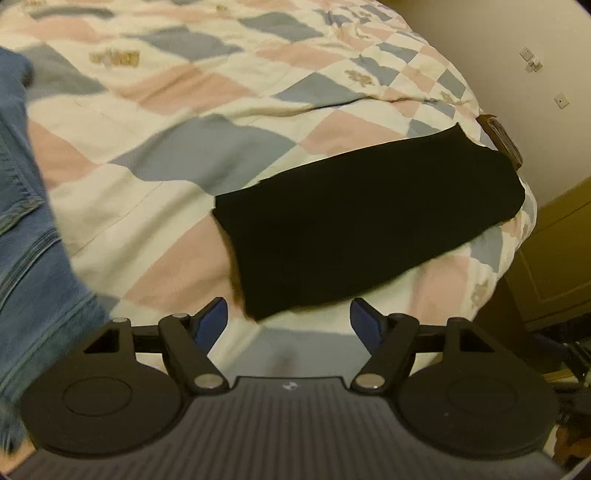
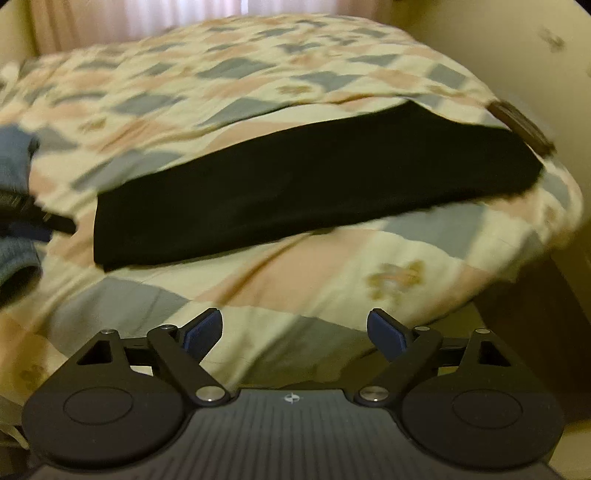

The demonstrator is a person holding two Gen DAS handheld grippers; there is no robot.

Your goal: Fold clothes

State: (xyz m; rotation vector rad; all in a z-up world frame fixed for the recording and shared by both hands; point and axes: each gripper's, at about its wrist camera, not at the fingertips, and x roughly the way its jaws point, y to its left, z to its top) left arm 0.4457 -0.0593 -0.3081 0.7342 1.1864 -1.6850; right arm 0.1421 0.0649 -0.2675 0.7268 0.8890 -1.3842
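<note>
Left hand-held gripper (image 1: 288, 314): jaws spread wide, empty. The folded black garment (image 1: 369, 221) lies flat on the bed at its 12 to 1 o'clock, near corner just beyond the blue fingertips (image 1: 212, 317). Blue denim (image 1: 29, 258) at 9 o'clock. Right hand-held gripper (image 2: 295, 328): also wide apart, empty, garment at 12 o'clock, apart from it. Checked quilt (image 1: 166, 110) covers the bed; beige wall (image 1: 498, 48) at 2 o'clock, curtain (image 2: 147, 18) at 11 o'clock.
</note>
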